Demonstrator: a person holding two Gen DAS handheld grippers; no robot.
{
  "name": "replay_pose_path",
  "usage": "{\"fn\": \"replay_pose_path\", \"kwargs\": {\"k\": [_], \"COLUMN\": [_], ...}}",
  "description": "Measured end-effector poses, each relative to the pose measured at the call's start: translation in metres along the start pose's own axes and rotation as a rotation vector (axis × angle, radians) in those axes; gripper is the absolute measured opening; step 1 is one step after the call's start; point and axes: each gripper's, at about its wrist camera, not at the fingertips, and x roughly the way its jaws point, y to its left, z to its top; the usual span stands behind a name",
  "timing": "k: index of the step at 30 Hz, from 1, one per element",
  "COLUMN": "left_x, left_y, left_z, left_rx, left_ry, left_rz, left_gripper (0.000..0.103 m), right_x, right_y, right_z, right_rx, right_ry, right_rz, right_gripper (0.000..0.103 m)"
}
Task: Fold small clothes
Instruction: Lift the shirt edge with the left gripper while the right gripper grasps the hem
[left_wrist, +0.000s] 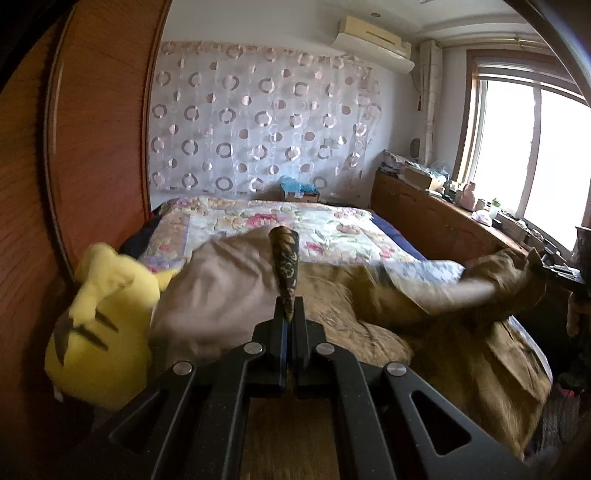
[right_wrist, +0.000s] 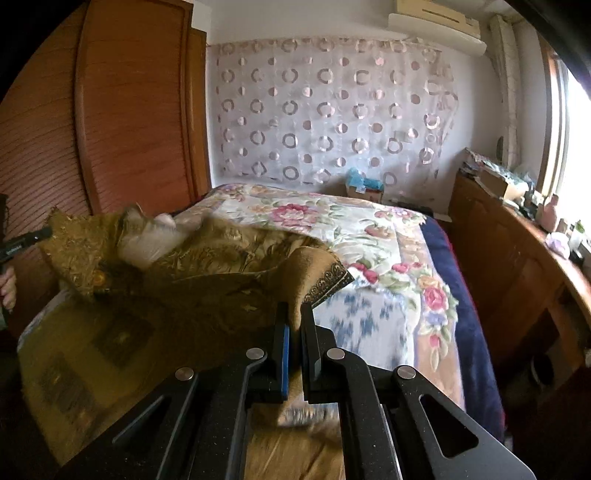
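A golden-brown patterned garment with a pale lining hangs stretched between both grippers above the bed. My left gripper is shut on one edge of it, and a dark patterned trim stands up between the fingers. My right gripper is shut on another edge, next to a corner with dark ornamental trim. In the right wrist view the garment sags toward the left gripper at the far left. In the left wrist view the right gripper holds the cloth at the far right.
A bed with a floral quilt lies below. A yellow plush toy sits at the bed's left, by a wooden wardrobe. A wooden cabinet with clutter runs along the window side. A box sits at the headboard.
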Motion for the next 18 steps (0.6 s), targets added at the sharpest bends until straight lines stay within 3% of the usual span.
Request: {"fn": "replay_pose_path", "kwargs": {"k": [10,18], "left_x": [-0.031,-0.024], "left_y": [-0.005,-0.009], "left_z": [-0.053,-0.071], "left_rx": [-0.002,0.039], "left_ry": [0.093,0.179], "left_rz": [0.015,0.047], "left_gripper": [0.002,0.003], "right_x": [-0.052,-0.051], "right_y": [-0.015,-0.02], "right_z": [-0.091,-0.089], "right_rx": [0.092,0.083], "right_ry": [0.107,0.164], "right_rz": [0.02,-0.017], "right_gripper": [0.004,0.004]}}
